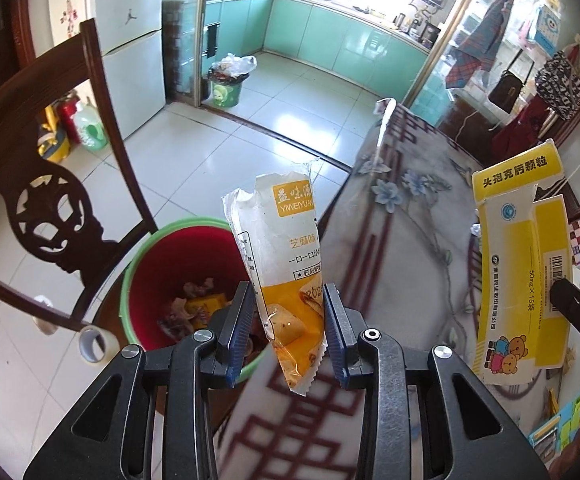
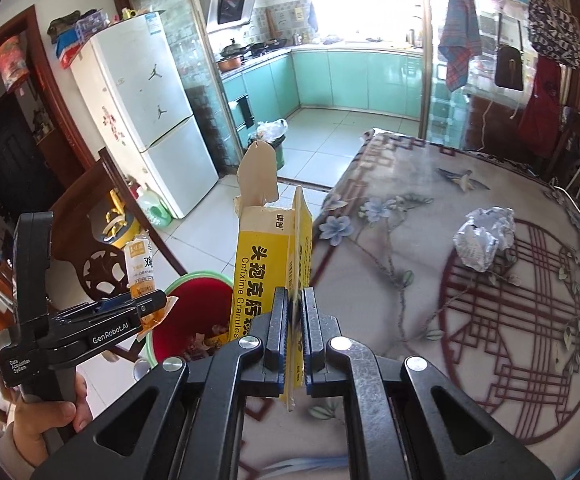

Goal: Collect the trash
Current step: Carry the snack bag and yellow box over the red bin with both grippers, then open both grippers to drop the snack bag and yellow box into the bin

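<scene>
Beside a flowered tablecloth (image 2: 430, 264), the left gripper (image 1: 288, 320) is standing slightly parted around a light, slippery snack wrapper (image 1: 286, 256), while the right gripper (image 2: 296, 340) is clamping a flimsy flattened medicine box (image 2: 268, 264) by its stiffer bottom edge. Both are hanging near the red bin (image 1: 178, 264), and farther off a crumpled paper ball (image 2: 484, 240) is lying on the table, likely soft enough to pinch anywhere.

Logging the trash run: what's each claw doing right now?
Left claw: jaws spread wide, snack wrapper loose between them, over the bin.
Right claw: closed on the yellow medicine box.
</scene>
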Demonstrator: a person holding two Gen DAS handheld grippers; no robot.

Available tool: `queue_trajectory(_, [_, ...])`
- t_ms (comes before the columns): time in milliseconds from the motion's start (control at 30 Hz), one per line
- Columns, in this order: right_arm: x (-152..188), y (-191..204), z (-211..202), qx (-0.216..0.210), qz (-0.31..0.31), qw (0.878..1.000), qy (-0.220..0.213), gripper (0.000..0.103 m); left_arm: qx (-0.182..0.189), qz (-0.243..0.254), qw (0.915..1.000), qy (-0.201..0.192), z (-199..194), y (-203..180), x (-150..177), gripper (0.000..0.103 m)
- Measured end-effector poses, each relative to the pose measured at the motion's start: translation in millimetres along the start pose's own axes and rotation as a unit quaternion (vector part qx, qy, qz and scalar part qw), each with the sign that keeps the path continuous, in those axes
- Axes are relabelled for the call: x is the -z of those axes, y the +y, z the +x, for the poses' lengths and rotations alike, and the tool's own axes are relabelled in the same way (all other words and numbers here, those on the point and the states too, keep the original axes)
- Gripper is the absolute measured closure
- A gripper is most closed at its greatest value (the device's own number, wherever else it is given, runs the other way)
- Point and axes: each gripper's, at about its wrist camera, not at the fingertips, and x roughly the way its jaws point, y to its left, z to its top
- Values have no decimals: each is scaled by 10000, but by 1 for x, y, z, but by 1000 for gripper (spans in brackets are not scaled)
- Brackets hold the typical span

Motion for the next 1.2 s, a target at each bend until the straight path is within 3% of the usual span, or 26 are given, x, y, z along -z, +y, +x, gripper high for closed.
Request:
queue_trajectory(333, [1, 48, 59, -413, -214, 9980, 427, 98, -161, -295, 9993, 189, 13, 55, -4, 70])
queue_trajectory(467, [13, 63, 97, -702, -250, 9937, 832, 98, -171, -399, 9981, 437, 28, 70, 2, 70])
queue_trajectory(633, [28, 78, 143, -739, -381, 9870, 1379, 98, -211, -515, 9960, 700, 45, 88, 11, 70])
queue_trajectory(1133, [16, 102, 174, -667, -398, 9880, 1332, 98, -298, -645, 9924, 1003, 67, 115, 10, 70])
queue_trajectory(1200, [14, 102, 175, -697, -389, 9882, 1309, 95, -306, -632, 9925, 998, 66, 116, 9, 65])
